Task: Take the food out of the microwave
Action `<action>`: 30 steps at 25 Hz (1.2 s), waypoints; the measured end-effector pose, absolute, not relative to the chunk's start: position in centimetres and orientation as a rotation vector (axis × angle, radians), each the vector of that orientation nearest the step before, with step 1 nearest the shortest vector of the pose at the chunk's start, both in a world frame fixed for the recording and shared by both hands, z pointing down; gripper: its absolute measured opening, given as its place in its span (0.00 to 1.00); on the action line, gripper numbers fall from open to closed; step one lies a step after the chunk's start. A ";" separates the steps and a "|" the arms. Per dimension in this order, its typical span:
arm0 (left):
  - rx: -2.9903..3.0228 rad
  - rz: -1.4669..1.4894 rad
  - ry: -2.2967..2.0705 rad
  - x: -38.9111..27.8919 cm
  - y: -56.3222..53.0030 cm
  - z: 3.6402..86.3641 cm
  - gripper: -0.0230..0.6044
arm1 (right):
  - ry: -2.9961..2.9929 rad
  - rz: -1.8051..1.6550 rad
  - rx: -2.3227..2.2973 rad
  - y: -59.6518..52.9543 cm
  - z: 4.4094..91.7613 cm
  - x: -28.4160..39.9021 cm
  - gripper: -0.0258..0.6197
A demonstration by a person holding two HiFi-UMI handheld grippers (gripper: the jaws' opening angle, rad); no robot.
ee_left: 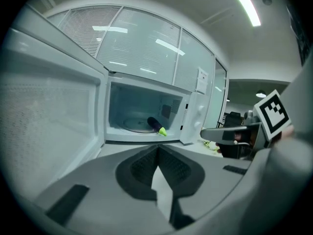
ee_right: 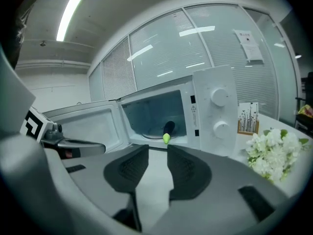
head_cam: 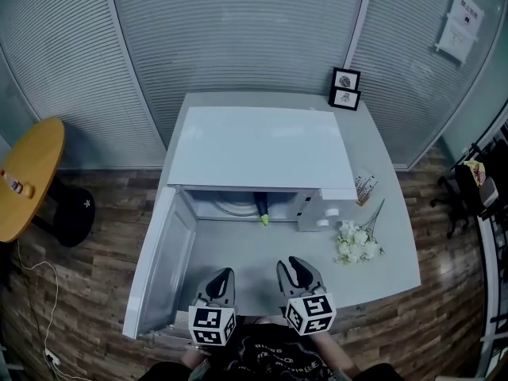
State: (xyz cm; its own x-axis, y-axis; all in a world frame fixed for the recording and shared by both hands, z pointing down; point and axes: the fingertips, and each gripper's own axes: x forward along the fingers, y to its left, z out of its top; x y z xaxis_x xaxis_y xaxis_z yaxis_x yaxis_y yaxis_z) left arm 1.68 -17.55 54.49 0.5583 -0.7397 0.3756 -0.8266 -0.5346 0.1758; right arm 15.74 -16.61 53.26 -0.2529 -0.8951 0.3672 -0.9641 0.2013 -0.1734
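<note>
Door (head_cam: 159, 264): swung wide to the left; flat white panel with a pale, dull window.
Left hand-held gripper (ee_left: 157, 149): empty, ribbed dark pads pressed together at the tips; over the bare tabletop (head_cam: 238, 252) in front of the opening.
Microwave (head_cam: 262, 145): white, smooth, boxy; cavity open and unblocked.
Food (head_cam: 261, 210): inside on the round glass turntable (ee_left: 131, 125); a dark, glossy, slim piece, rounded like a small aubergine, ending in a bright yellow-green tip.
Long axis: front to back, green tip at the sill and pointing out at both grippers.
Direction: straight ahead and a little above jaw level, well apart from both.
Right hand-held gripper (ee_right: 157, 150): empty, jaws narrowly apart, food lined up just past the gap; judged slightly the nearer.
Control panel (ee_right: 219, 112): two round knobs, right of the cavity.
Flowers (head_cam: 357, 243): soft white bunch lying further right.
</note>
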 end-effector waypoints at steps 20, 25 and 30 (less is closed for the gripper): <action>2.458 0.394 -1.252 1.0 -20.7 54.9 0.05 | -2.263 0.522 1.801 -27.3 52.5 14.7 0.31; 2.441 0.422 -1.251 0.3 -21.0 55.5 0.05 | -2.224 0.497 1.826 -29.7 52.6 14.9 0.31; 2.465 0.457 -1.248 0.2 -21.2 55.6 0.05 | -2.196 0.500 1.825 -31.8 53.4 14.9 0.31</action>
